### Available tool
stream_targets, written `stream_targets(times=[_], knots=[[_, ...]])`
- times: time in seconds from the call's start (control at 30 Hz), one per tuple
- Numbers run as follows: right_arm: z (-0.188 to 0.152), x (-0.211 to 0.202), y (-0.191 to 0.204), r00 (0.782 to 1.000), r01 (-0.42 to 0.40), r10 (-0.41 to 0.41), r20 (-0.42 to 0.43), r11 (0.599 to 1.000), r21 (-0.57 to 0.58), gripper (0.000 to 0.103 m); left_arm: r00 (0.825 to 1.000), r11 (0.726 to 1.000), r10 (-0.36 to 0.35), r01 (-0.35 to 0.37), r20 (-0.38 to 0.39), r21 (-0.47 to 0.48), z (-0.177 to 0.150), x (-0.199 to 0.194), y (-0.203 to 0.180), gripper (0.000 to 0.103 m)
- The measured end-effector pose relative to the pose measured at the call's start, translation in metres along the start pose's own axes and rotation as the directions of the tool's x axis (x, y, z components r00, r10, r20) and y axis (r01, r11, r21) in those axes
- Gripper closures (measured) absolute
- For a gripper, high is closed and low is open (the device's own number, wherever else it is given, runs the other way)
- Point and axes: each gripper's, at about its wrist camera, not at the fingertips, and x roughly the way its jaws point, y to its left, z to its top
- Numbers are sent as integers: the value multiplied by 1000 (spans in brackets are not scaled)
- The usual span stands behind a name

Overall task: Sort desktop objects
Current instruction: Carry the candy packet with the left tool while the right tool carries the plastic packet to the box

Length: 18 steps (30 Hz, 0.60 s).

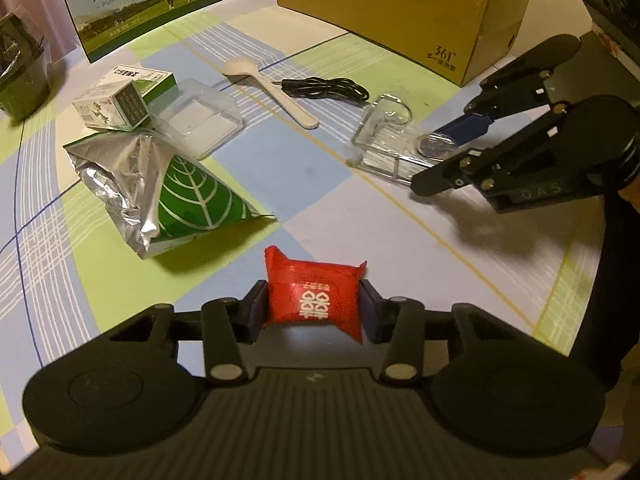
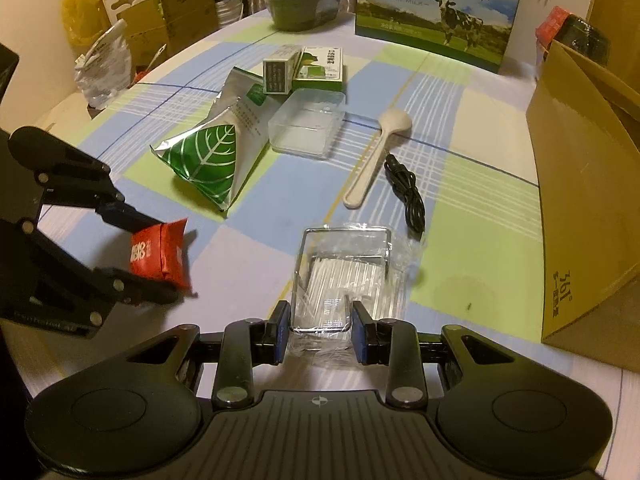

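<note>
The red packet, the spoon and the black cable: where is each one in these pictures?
Red packet (image 1: 316, 296): left wrist view, middle of its printed face.
Spoon (image 2: 396, 123): right wrist view, on its bowl.
Black cable (image 2: 412, 196): right wrist view, middle of the bundle.

Checked tablecloth (image 2: 472, 184), perhaps dim room

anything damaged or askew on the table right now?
The green leaf-print foil bag lies on its side, crumpled, its torn-open silver end up against the small white box. The clear plastic packaging between the right gripper pads looks crinkled. No spill visible.
</note>
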Motion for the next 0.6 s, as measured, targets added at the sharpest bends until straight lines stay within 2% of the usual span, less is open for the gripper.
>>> stream_targets(times=[0.2,0.6], knots=[[-2,-5,-1,1000,2,-2,15,1000,29,74,1000,1000,15,-15,3,-15,0,-5,-9,62],[-12,-29,-5,996,39,-46,75,995,95,75,997,990,71,-67,25,-121,5,-24,-23,62]])
